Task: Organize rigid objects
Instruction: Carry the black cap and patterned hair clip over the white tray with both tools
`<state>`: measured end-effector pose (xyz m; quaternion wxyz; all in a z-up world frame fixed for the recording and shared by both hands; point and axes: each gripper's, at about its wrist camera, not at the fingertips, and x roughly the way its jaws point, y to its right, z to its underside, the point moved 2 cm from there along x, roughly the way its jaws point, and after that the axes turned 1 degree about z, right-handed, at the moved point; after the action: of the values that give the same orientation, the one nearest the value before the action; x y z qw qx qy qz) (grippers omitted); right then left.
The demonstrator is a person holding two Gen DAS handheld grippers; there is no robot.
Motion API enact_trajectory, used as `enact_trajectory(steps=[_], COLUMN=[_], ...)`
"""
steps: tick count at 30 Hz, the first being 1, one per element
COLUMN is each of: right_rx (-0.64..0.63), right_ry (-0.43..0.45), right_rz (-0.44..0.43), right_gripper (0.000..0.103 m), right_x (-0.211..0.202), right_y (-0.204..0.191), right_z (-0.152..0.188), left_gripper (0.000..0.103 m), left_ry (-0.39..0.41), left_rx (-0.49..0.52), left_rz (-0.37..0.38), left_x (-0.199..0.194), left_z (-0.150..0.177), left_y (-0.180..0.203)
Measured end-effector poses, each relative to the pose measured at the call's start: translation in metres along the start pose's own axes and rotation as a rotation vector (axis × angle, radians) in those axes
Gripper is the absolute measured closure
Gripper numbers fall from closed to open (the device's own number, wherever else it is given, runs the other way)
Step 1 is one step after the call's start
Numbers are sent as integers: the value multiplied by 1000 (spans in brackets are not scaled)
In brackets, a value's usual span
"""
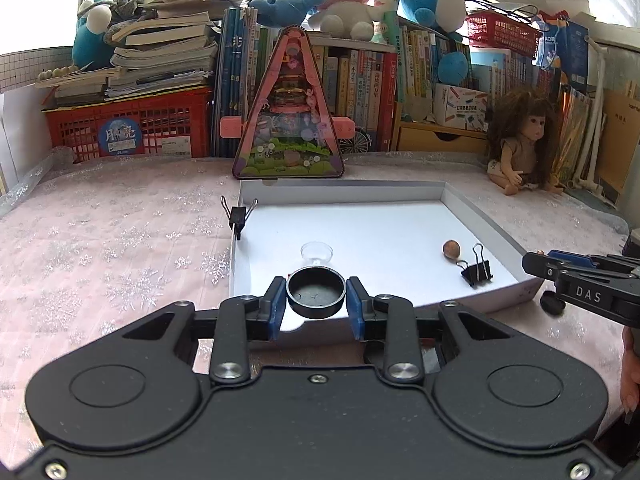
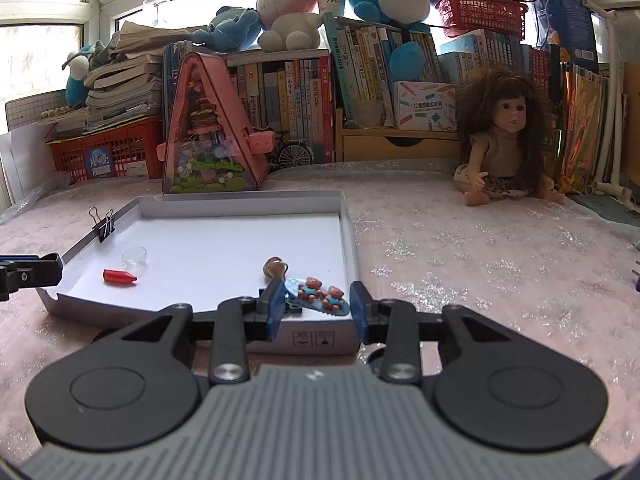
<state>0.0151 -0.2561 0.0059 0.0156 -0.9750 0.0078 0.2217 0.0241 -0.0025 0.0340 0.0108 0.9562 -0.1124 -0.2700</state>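
My left gripper [image 1: 316, 306] is shut on a black round cap [image 1: 316, 295], held just above the near edge of the white tray [image 1: 480, 216]. In the right wrist view, my right gripper [image 2: 316, 306] is shut on a blue hair clip with two little bears [image 2: 318, 294], over the tray's [image 2: 348, 232] near right corner. Inside the tray lie a clear plastic dome [image 1: 317, 254], a brown nut-like piece [image 1: 452, 248], a black binder clip [image 1: 476, 269] and a red cap [image 2: 119, 277]. Another binder clip [image 1: 239, 216] grips the tray's left wall.
A pink triangular toy house [image 1: 288, 120] stands behind the tray. A doll [image 1: 520, 140] sits at the back right. Books, red baskets and plush toys line the back. A small black round thing [image 1: 551, 303] lies on the cloth by the tray's right corner.
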Motion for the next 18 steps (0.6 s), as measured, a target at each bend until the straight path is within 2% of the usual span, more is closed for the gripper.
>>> enact_trajectory(steps=[9,18], right_rx=[25,28], right_ry=[13,1], right_rz=[10,-26], right_gripper=[63,63], right_x=[10,27], right_y=[12,10], right_z=[-17,-27], left_gripper=[73,73], left_ry=[-3,-8], left_rx=[-42,-48], left_rz=[-7,-2], left_x=[15,32], left_z=[-19,-36], left_y=[-12,-14])
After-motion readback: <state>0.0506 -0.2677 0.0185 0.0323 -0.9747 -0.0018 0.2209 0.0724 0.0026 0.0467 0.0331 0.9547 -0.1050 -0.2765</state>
